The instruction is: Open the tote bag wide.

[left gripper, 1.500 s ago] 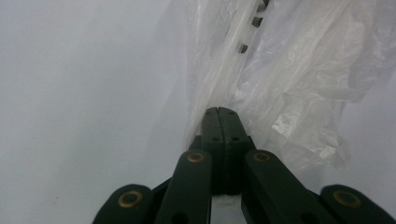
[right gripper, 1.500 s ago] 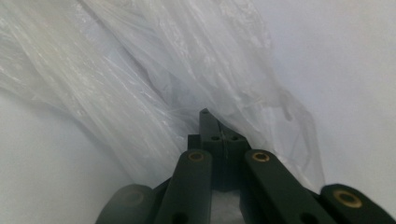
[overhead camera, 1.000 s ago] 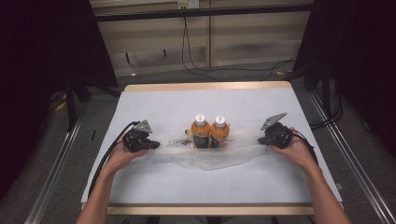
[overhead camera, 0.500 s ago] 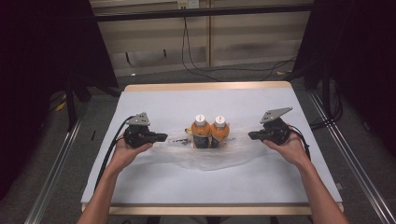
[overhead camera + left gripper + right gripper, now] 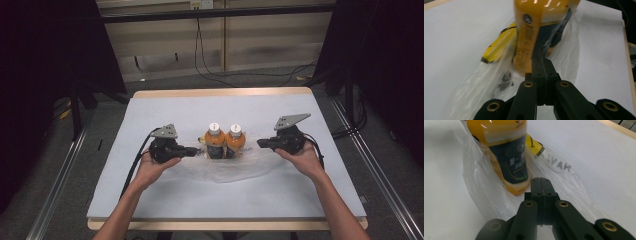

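On a white-covered table (image 5: pixel 150 200) with a pale wooden edge, two orange-liquid bottles with white caps (image 5: pixel 225 142) stand upright, touching, on a crumpled clear plastic bag (image 5: pixel 235 170). The left gripper (image 5: pixel 200 149) and right gripper (image 5: pixel 260 143) flank them, each with jaws pressed together; whether they pinch the plastic is unclear.

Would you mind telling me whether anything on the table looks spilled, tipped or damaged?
Nothing stands out: both orange bottles stand upright, capped, side by side on the crumpled clear plastic bag, and no liquid shows on the table.
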Available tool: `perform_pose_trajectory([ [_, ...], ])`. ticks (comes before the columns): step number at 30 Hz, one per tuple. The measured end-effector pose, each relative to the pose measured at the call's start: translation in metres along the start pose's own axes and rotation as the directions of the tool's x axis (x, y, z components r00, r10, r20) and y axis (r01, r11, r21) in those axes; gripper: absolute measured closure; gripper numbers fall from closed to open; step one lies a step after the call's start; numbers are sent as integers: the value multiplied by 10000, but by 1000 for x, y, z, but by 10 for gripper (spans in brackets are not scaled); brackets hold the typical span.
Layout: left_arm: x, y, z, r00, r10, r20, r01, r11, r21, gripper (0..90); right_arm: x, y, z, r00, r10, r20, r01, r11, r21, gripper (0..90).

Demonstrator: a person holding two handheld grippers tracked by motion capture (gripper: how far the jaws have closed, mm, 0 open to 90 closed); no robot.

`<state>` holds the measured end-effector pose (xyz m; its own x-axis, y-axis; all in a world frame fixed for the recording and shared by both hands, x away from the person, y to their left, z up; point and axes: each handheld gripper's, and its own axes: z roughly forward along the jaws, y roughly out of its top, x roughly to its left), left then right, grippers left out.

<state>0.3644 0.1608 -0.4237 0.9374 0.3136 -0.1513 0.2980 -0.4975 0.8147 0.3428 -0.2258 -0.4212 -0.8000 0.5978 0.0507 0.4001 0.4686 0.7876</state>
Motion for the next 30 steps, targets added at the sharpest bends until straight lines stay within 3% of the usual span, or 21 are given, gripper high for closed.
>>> perform_pose_trajectory([
  [6,-11,2,18,9992,128,386,-140,9995,300,900,6,11,2,9999,-118,-126,116,9998,-161,900],
  [11,-20,8,25,9986,90,521,-83,9999,-121,899,9,15,6,9997,-128,-199,125,9998,-179,900],
  [14,-26,14,32,9978,342,562,-334,9993,-153,900,10,17,12,9995,-74,-304,70,9999,-133,900],
  [18,-36,21,45,9958,657,645,-659,9978,6,900,12,26,24,9987,-336,-386,342,9993,174,900],
  [19,-37,22,48,9953,661,702,-659,9978,-46,900,11,27,27,9991,-362,-237,368,9990,249,900],
  [25,-35,23,68,9966,572,600,-573,9984,4,900,0,30,41,9989,-144,-448,160,9992,354,900],
  [30,-34,22,72,9976,629,285,-631,9980,48,900,-7,35,57,9970,-41,-767,95,9975,698,900],
])
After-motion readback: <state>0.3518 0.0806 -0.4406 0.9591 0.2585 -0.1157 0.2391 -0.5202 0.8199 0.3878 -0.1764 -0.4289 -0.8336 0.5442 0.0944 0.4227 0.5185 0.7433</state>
